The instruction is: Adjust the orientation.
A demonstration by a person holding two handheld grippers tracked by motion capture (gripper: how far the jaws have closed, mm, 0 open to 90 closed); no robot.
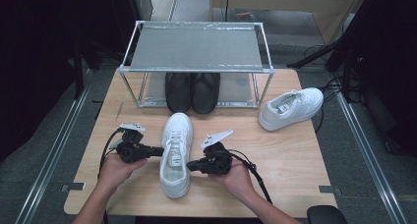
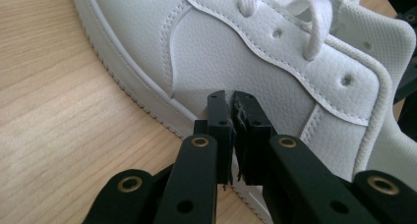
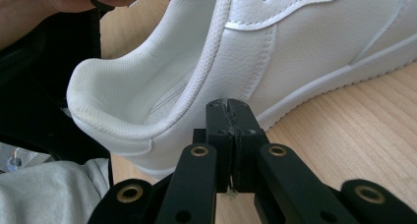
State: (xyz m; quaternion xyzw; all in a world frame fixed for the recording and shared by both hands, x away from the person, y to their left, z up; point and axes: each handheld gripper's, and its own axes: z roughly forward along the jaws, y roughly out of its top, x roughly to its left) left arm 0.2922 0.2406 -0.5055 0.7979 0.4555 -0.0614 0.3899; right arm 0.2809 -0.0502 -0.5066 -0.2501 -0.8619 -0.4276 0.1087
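**Both grippers pressed to the near white shoe, its mate out at two o'clock**

I had the left gripper and the right gripper set against opposite flanks of the white shoe, which lay near the middle of the table, toe toward twelve o'clock and heel toward me. In the left gripper view the jaws stood closed, pads together, with their tips against the shoe's side panel just above the sole; nothing sat between them. In the right gripper view the jaws were likewise closed and empty, tips against the leather below the heel collar. So I read it as a squeeze from nine and three o'clock, not a pinch.

As for progress, I judged the work about half done at most. A pair of black shoes already stood on the lower shelf of the rack at twelve o'clock, while the upper shelf was bare. This shoe had not left the table, and a second white shoe lay at two o'clock, well apart, untouched.

The table was pale wood, clean and matt. Around it I saw grey floor, metal rails either side, dark equipment and loose cables at the right.
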